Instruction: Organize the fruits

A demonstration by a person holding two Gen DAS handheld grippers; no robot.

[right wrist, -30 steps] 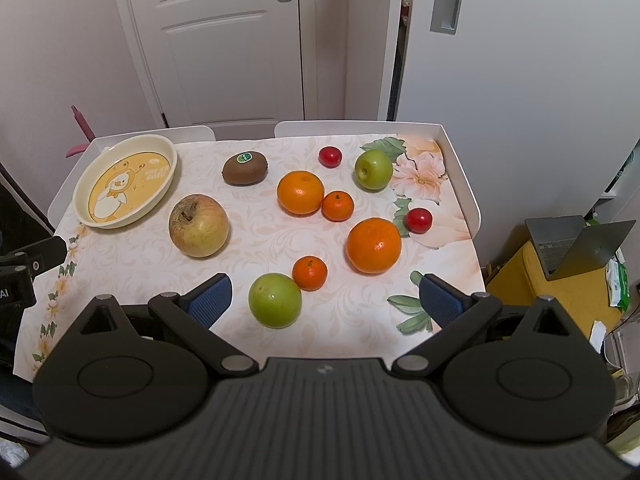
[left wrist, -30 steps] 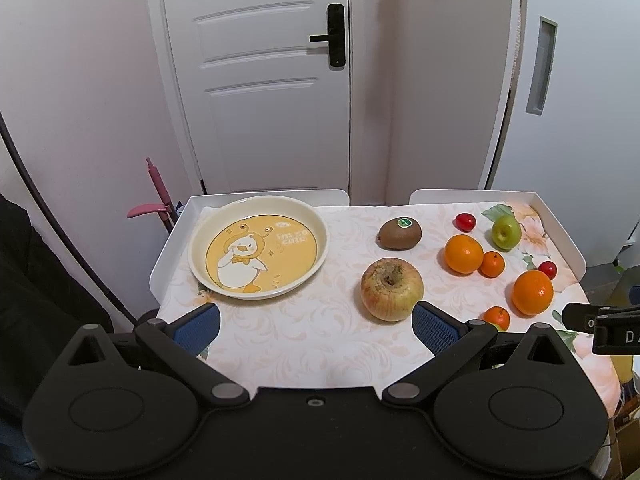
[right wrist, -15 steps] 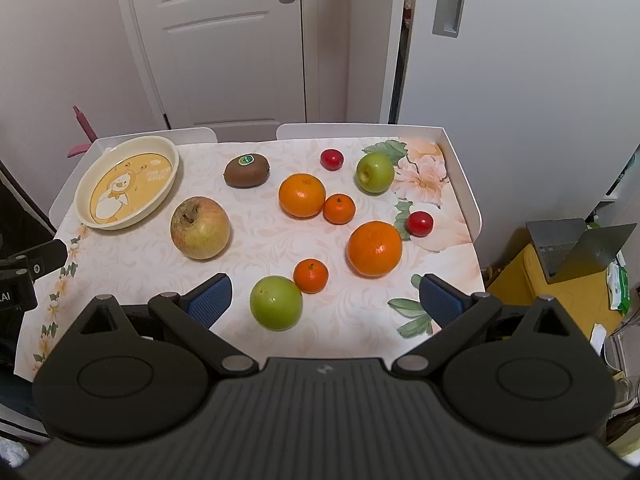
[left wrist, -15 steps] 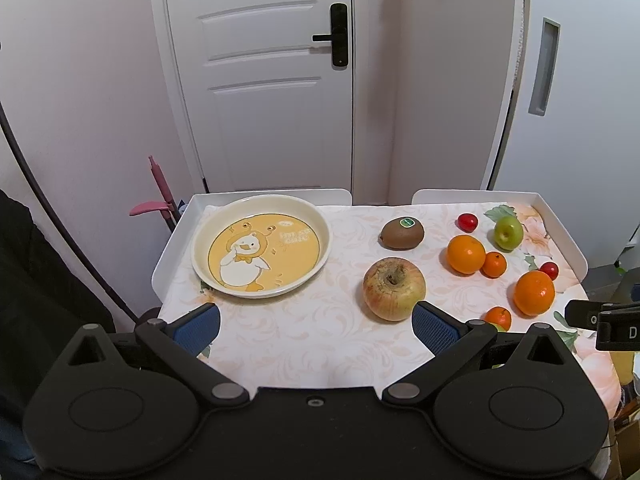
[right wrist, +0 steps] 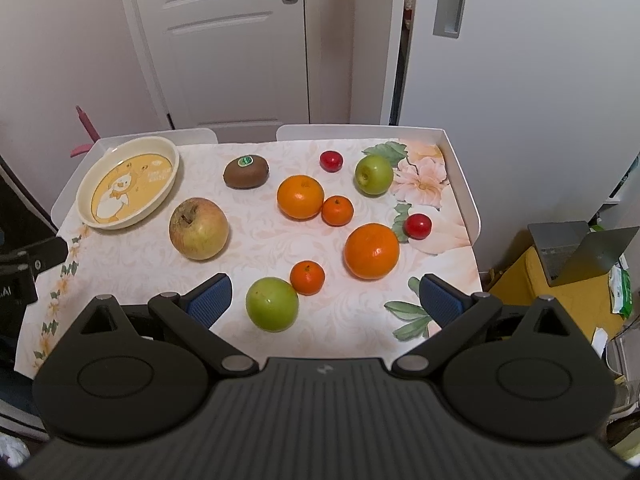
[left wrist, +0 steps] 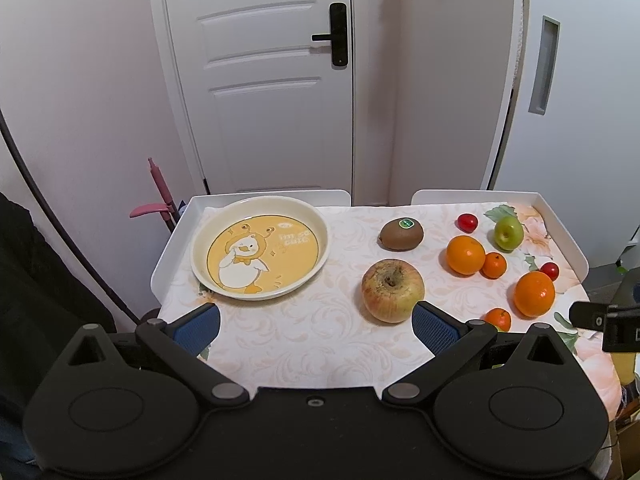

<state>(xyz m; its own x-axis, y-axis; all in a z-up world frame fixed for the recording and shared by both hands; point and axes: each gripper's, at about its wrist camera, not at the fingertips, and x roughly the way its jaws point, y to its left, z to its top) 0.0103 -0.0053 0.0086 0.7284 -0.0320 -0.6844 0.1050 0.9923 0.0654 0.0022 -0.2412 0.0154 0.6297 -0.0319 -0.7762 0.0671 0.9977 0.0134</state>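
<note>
A cream plate (left wrist: 200, 240) (right wrist: 86, 200) with a duck picture lies at the table's far left. Fruit is scattered to its right: a large yellow-red apple (left wrist: 393, 290) (right wrist: 199, 229), a kiwi (left wrist: 401, 234) (right wrist: 245, 172), two big oranges (right wrist: 300, 197) (right wrist: 372, 251), two small tangerines (right wrist: 337, 211) (right wrist: 307, 277), two green apples (right wrist: 374, 174) (right wrist: 272, 304) and two red cherry tomatoes (right wrist: 331, 161) (right wrist: 418, 226). My left gripper (left wrist: 316, 326) hovers open at the near edge, beside the large apple. My right gripper (right wrist: 324, 302) is open, with the near green apple between its fingers but untouched.
The table (right wrist: 460, 168) has a raised white rim and a floral cloth. A white door (left wrist: 272, 80) and walls stand behind it. A laptop (right wrist: 576, 248) on a yellow box sits on the floor to the right. A pink handle (left wrist: 154, 200) leans left of the table.
Both views have shifted slightly, as both grippers drifted a little back and up. No fruit has moved and both grippers stay open.
</note>
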